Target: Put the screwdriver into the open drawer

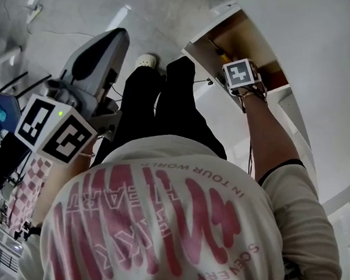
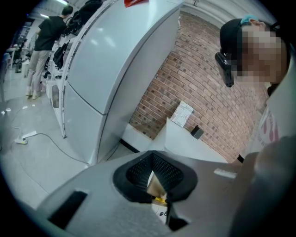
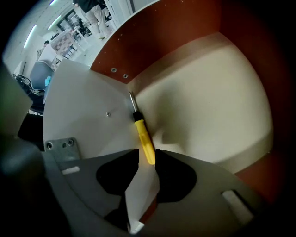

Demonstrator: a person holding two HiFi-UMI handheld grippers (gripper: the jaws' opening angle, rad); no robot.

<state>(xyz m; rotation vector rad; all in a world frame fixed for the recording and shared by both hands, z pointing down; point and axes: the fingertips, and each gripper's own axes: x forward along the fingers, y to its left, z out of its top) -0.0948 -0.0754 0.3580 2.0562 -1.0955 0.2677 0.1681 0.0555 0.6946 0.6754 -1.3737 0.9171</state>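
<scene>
The yellow-handled screwdriver (image 3: 143, 136) lies inside the open drawer (image 3: 212, 97), along the foot of its white side wall, with the metal tip pointing away from me. My right gripper (image 3: 147, 156) points down over it with its jaws apart. The end of the handle shows in the gap between the tips, and the pads do not press on it. In the head view the right marker cube (image 1: 240, 75) hangs over the drawer (image 1: 234, 40). The left marker cube (image 1: 55, 132) is held low at the left. My left gripper (image 2: 153, 169) has its black pads together, with nothing held.
The drawer has reddish-brown outer walls (image 3: 175, 28) and belongs to a white cabinet (image 1: 329, 77). A tall white appliance (image 2: 106, 69) and a brick wall (image 2: 199, 88) face the left gripper. A cable (image 2: 27, 135) lies on the floor, people stand far off (image 2: 44, 41), and a grey seat (image 1: 100, 58) is at the left.
</scene>
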